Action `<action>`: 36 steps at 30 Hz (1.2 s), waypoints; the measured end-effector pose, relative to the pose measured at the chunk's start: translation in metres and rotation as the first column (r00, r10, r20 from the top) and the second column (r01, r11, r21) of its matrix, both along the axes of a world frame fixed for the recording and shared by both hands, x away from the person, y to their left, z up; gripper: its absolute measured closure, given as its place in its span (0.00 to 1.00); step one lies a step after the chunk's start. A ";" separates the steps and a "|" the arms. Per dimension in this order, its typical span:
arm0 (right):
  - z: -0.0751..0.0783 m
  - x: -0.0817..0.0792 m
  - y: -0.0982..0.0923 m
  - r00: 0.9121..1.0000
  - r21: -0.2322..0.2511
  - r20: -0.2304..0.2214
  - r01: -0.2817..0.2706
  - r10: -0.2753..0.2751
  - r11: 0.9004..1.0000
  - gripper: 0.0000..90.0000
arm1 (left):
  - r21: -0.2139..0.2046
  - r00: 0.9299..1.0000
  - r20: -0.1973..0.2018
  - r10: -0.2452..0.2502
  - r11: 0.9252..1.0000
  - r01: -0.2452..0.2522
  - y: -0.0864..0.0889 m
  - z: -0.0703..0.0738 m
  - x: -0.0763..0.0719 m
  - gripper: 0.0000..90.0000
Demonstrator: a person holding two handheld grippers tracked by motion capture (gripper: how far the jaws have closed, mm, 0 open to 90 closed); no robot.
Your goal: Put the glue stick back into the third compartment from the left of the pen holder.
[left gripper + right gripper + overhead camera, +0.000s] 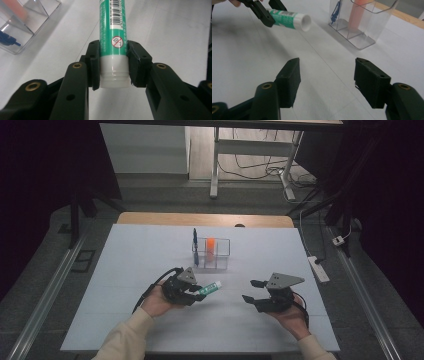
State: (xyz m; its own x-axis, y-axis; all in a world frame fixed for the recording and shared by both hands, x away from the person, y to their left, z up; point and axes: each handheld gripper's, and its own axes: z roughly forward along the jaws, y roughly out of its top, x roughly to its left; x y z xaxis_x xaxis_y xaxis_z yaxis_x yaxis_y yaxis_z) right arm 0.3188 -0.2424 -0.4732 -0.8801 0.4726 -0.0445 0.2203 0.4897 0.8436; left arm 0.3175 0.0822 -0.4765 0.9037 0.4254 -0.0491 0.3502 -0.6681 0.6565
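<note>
Green-and-white cylindrical tube (209, 288) off bench (125, 270), clenched at one end by left gripper (192, 292) (pads (93, 63) squeeze white base), so free end leads. Long axis near level, pointing toward clear plastic compartment organiser (211, 254). Right gripper (252, 292) released, jaws spread, nothing between, waiting just beside.

The person wears cream sleeves (125, 337). Both the left gripper (197, 295) and the right gripper (251, 291) are black, with brass-coloured screws, grey triangular top plates and black cables.
</note>
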 end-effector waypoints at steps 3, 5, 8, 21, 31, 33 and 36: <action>0.002 -0.002 0.008 1.000 -0.018 0.006 -0.020 0.020 1.000 0.41 | 0.006 1.000 -0.005 -0.015 1.000 0.015 -0.003 -0.002 0.001 0.72; 0.002 -0.003 0.014 0.999 -0.030 0.011 -0.035 0.035 0.999 0.41 | 0.011 1.000 -0.010 -0.022 1.000 0.022 -0.005 -0.003 0.001 0.72; 0.002 -0.003 0.020 0.998 -0.049 0.017 -0.054 0.055 0.997 0.41 | 0.022 0.999 -0.017 -0.031 0.999 0.031 -0.008 -0.005 0.001 0.72; 0.001 0.000 0.049 0.989 -0.116 0.026 -0.144 0.148 0.983 0.44 | 0.054 0.997 -0.050 -0.057 0.997 0.059 -0.020 -0.011 0.004 0.72; -0.001 0.002 0.068 0.975 -0.179 0.032 -0.209 0.218 0.961 0.44 | 0.060 0.995 -0.067 -0.072 0.995 0.076 -0.025 -0.013 0.003 0.72; -0.001 0.001 0.070 0.974 -0.195 0.029 -0.217 0.226 0.956 0.45 | 0.061 0.995 -0.070 -0.075 0.995 0.080 -0.026 -0.014 0.003 0.72; -0.004 0.001 0.072 0.970 -0.209 0.028 -0.232 0.243 0.950 0.45 | 0.064 0.994 -0.073 -0.081 0.994 0.086 -0.028 -0.014 0.003 0.72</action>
State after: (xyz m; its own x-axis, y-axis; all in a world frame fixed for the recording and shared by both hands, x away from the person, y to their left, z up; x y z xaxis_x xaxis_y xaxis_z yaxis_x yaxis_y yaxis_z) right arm 0.3197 -0.1701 -0.4768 -0.9595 0.2267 -0.1672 0.0346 0.6839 0.7287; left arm 0.3206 0.0544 -0.4909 0.9314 0.3533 -0.0873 0.3350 -0.7385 0.5852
